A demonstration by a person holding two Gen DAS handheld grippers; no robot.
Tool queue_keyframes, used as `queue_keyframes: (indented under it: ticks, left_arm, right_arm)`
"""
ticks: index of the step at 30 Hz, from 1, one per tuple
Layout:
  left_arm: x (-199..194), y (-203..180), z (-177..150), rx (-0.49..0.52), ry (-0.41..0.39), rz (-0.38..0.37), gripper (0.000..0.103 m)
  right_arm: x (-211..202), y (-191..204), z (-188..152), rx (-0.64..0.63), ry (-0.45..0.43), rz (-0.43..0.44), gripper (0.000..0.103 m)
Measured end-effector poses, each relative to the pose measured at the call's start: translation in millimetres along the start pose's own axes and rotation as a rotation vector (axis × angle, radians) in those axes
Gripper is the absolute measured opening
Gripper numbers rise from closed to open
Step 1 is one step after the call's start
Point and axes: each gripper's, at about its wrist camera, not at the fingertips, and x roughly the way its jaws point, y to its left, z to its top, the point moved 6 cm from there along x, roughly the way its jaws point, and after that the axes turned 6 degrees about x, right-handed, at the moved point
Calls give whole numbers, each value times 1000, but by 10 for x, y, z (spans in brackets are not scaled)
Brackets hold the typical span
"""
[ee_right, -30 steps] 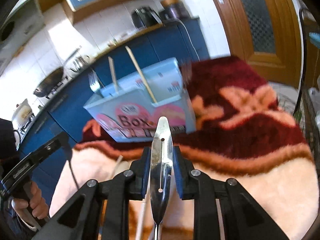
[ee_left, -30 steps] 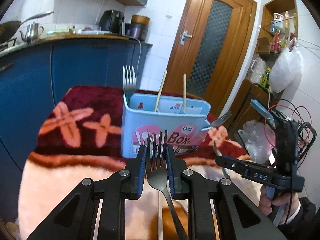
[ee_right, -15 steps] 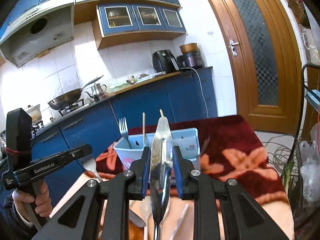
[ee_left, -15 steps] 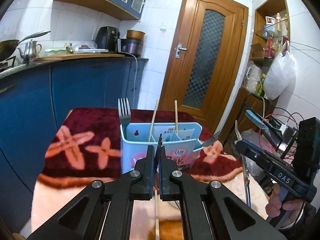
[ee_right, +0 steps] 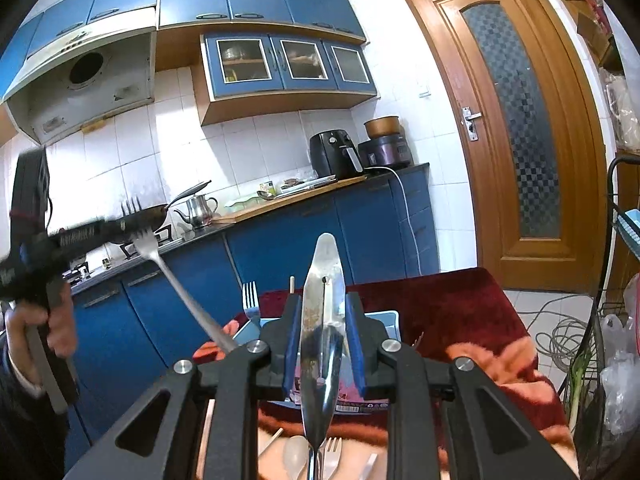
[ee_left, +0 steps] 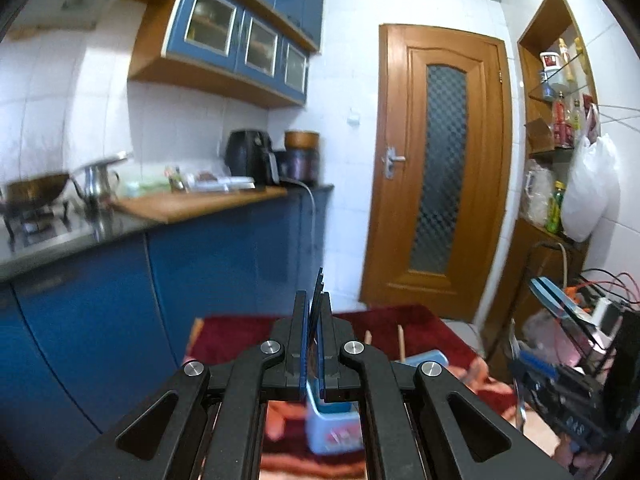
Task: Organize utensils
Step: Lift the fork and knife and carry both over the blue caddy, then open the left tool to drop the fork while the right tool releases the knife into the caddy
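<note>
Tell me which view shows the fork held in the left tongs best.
Right wrist view: the fork shows side-on, tines to handle, in the left tongs. Left wrist view gives only its tines edge-on.

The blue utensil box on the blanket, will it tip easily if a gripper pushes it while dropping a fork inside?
Probably yes. The utensil box looks like thin, light plastic and stands on a soft blanket, not a firm surface. The fork standing upright in it may also raise its balance point.

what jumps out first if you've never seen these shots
The shiny spoon clamped upright in the right hand-held gripper fills the middle of the right view. To its left, the left hand-held gripper holds a fork aloft by its head. Behind both stands a blue box on a red cloth.
</note>
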Motion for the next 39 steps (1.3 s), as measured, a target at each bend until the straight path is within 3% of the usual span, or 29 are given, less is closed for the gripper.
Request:
queue_keyframes:
  ticks: [5, 11, 21, 29, 39]
  left_arm:
    - [130, 4, 189, 62, -1, 51, 3]
    - [467, -19, 67, 126, 55, 100, 3]
    - [906, 4, -367, 98, 158, 73, 3]
    - [1079, -95, -543, 83, 169, 34, 3]
    - [1195, -130, -685, 60, 177, -11, 3]
  right_arm:
    - [48, -20, 23, -4, -11, -9, 24]
    - [98, -80, 72, 4, -48, -21, 24]
    - [446, -114, 312, -13, -153, -51, 25]
    - [866, -185, 489, -43, -248, -116, 24]
    - [1166, -263, 384, -135, -268, -205, 25]
